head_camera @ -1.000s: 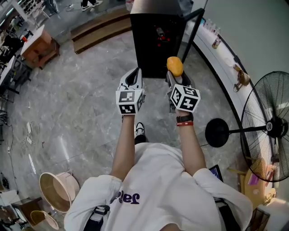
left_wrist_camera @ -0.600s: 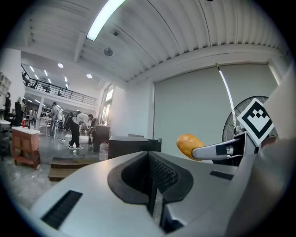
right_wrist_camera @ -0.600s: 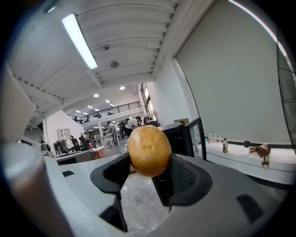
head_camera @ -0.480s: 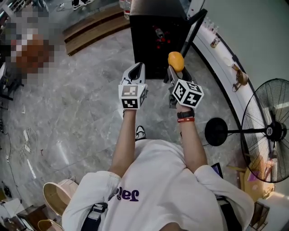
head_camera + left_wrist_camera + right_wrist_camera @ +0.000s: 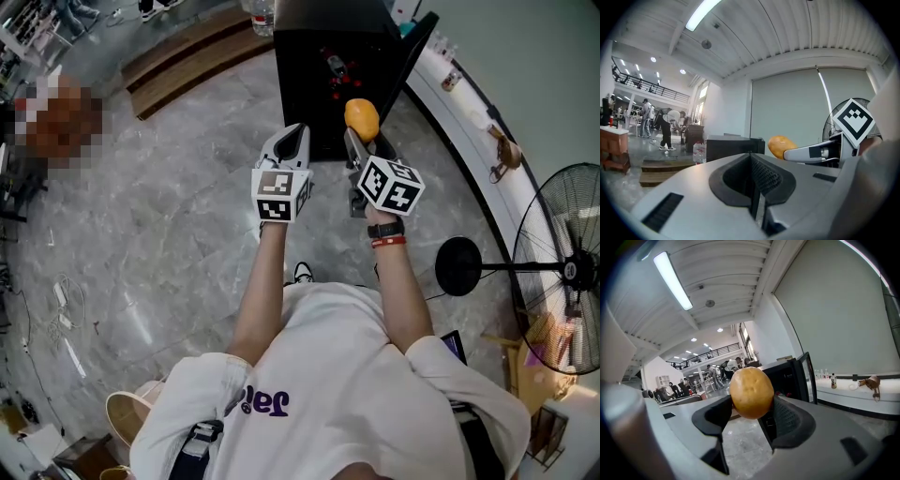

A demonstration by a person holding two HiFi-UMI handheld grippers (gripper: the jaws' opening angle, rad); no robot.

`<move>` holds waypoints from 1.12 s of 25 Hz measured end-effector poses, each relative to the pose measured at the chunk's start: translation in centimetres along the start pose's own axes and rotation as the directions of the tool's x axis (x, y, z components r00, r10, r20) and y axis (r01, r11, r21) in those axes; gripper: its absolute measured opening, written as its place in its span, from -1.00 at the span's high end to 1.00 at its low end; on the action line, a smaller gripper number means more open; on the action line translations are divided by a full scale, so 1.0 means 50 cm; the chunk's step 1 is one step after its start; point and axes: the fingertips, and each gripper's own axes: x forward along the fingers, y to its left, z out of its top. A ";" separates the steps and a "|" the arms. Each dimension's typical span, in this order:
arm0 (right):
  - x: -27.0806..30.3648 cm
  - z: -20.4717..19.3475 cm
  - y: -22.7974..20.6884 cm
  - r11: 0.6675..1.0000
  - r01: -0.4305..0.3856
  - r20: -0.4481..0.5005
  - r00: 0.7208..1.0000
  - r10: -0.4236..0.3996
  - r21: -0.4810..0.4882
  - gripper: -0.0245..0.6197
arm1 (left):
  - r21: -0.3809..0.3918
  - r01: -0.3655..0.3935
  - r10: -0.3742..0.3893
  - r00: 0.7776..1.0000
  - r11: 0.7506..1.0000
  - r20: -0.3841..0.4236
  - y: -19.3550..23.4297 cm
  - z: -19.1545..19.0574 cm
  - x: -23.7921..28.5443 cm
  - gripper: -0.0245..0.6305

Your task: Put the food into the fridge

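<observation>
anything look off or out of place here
Nothing stands out. The potato sits squarely between the pads of the right tongs, with no visible damage. The fridge ahead stands upright with its door open. The left tongs are shut and empty. No spill shows.

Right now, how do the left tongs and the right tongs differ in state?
The left tongs have their jaws together and hold nothing; the right tongs have theirs apart, pressed on a potato. From above, the left tongs end in a bare tip; the right tongs end in the yellow potato. Both point at the open black fridge.
</observation>
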 end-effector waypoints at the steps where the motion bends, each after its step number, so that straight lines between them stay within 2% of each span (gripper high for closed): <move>1: 0.011 -0.006 0.003 1.000 0.006 0.001 1.000 -0.006 -0.003 0.04 | -0.002 0.004 -0.004 1.000 1.000 -0.004 0.011 -0.006 0.004 0.87; 11: 0.096 -0.099 0.021 1.000 0.024 -0.086 0.996 -0.024 0.008 0.04 | -0.056 0.038 -0.042 0.997 0.998 -0.071 0.079 -0.102 0.039 0.87; 16: 0.152 -0.122 0.000 0.999 0.022 -0.117 0.993 -0.018 0.028 0.04 | -0.077 0.023 -0.031 0.995 0.997 -0.094 0.110 -0.137 0.072 0.87; 22: 0.256 -0.166 -0.018 0.997 -0.018 -0.145 0.989 0.030 0.078 0.04 | -0.098 0.005 -0.018 0.991 0.995 -0.135 0.151 -0.189 0.132 0.87; 28: 0.348 -0.182 -0.041 0.998 -0.027 -0.202 0.979 0.038 0.059 0.04 | -0.131 -0.014 -0.005 0.989 0.991 -0.147 0.187 -0.202 0.206 0.87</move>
